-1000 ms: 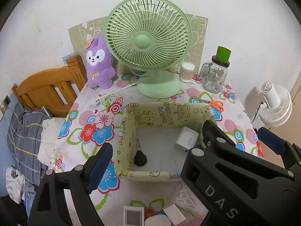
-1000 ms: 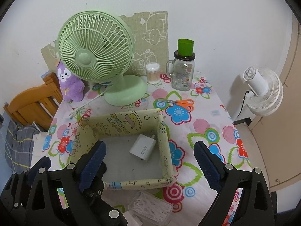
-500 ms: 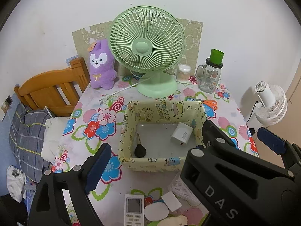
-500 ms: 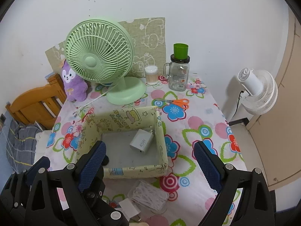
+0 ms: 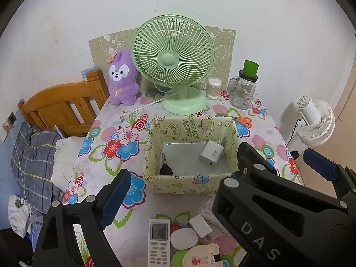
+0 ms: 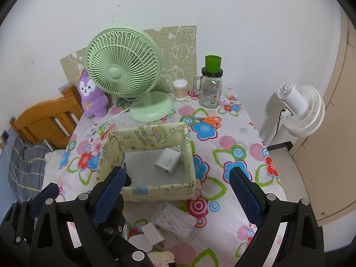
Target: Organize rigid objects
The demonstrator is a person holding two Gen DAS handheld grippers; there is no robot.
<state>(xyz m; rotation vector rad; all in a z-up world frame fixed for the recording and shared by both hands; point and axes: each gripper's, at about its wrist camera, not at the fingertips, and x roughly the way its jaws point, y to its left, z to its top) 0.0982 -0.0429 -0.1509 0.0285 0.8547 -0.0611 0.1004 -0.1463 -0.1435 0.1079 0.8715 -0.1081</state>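
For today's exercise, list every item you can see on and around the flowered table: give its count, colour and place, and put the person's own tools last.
Storage box: 1, pale yellow, table centre.
Charger: 1, white, inside box.
Key: 1, black head, inside box.
Desk fan: 1, green, behind box.
Plush rabbit: 1, purple, left of fan.
Cotton swab tub: 1, clear, right of fan.
Glass jar: 1, clear, green cup on top.
Scissors: 1, orange.
Remote: 1, white, near edge.
Floor fan: 1, white.
Left gripper: open.
Right gripper: open.
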